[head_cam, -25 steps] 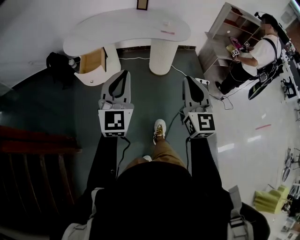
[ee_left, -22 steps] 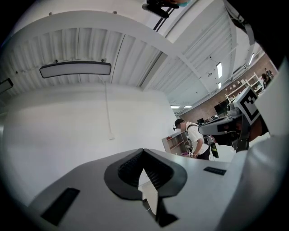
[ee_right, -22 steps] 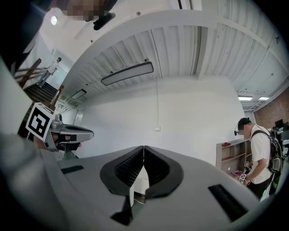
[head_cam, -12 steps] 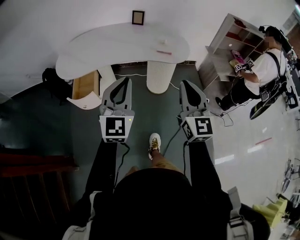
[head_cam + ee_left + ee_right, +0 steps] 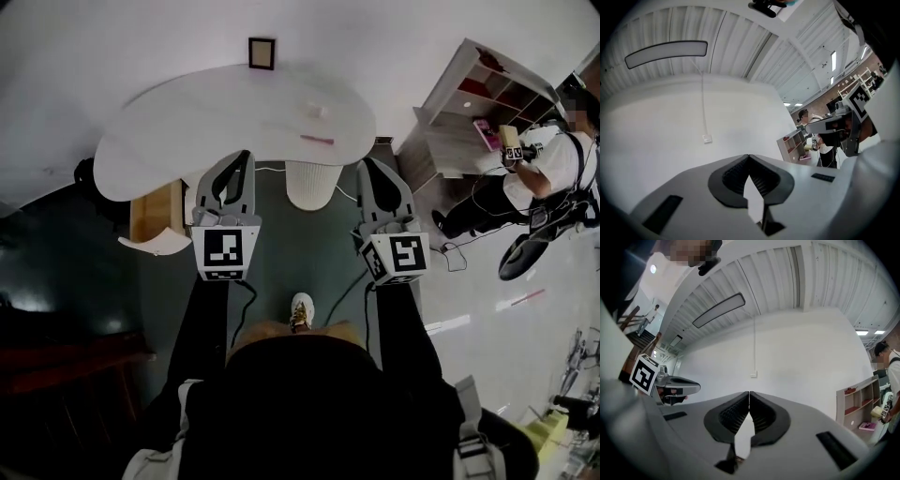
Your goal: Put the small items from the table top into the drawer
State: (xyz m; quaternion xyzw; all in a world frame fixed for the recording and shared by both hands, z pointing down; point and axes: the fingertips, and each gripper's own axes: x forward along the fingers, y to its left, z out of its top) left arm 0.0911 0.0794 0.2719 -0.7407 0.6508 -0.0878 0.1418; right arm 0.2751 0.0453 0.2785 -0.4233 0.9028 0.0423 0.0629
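The left gripper (image 5: 244,157) and right gripper (image 5: 367,166), fingers closed empty, have come up to the table (image 5: 187,117)

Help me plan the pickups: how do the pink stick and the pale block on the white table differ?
The pink stick is long, thin and nearer the front edge; the pale block is short, compact and farther back. Both rest on the table.

A white curved table (image 5: 187,122) bears a small pale object (image 5: 316,111) and a thin pink strip (image 5: 317,140).
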